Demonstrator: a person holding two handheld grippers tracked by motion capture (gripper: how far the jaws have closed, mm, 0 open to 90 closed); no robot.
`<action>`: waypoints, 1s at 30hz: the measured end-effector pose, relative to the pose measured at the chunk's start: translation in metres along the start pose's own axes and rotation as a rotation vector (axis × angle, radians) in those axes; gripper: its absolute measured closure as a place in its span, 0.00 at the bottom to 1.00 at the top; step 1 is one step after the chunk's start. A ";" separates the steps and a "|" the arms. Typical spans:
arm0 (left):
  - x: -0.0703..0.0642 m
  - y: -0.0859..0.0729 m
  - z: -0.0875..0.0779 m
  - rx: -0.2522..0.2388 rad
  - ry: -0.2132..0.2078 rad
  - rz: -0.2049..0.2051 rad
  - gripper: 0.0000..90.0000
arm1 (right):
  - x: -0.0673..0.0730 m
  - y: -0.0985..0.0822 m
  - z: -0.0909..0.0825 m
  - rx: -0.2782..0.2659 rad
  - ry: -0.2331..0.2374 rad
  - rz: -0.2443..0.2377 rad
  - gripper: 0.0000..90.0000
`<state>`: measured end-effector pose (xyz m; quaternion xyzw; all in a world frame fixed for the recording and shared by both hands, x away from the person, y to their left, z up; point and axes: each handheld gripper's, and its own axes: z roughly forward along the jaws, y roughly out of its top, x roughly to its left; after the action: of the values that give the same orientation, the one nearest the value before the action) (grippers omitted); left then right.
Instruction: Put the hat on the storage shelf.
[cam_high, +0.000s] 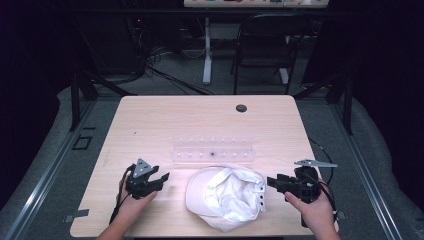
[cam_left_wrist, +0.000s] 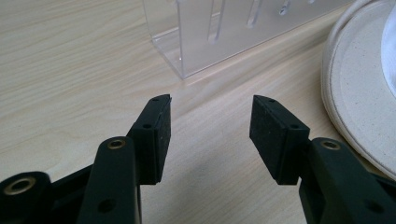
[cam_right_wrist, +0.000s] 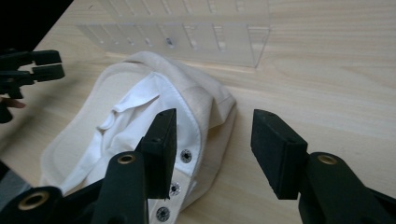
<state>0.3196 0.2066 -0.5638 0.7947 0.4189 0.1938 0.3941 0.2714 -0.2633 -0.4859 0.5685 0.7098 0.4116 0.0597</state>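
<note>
Dark room all around, cables and a black chair (cam_high: 265, 45) sitting beyond a pale wooden table (cam_high: 150, 120), and I'm looking down on both hands coming in from the near edge. I'm seeing the left gripper (cam_high: 159, 181) resting low by the table's near-left side, pointing right toward the cap, its jaws standing wide apart with nothing but bare wood between them. The right gripper (cam_high: 272, 182) is hovering at the near right, pointing left at the cap, jaws also spread wide and gripping nothing. Between the two, the white cap (cam_high: 225, 196) is lying upside down, its white lining showing and bunching in folds, its cream brim (cam_left_wrist: 359, 93) lying flat toward the left gripper. I'm picking out metal snaps (cam_right_wrist: 186, 155) on its strap right below the right gripper's jaws. Just behind the cap, a clear plastic rack (cam_high: 214, 151) is standing lengthwise across the table.
</note>
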 end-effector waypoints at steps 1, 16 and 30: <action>0.000 0.000 0.000 0.001 0.000 -0.001 0.54 | 0.000 0.001 0.000 0.017 0.014 0.013 0.55; 0.002 0.000 -0.001 -0.004 0.009 -0.002 0.54 | -0.009 -0.008 0.016 0.161 0.114 0.129 0.55; 0.000 0.000 -0.001 0.000 0.022 0.019 0.54 | -0.013 -0.022 0.037 0.219 0.191 0.184 0.51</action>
<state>0.3194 0.2068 -0.5632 0.7963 0.4158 0.2065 0.3877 0.2796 -0.2555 -0.5293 0.5923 0.6979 0.3877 -0.1081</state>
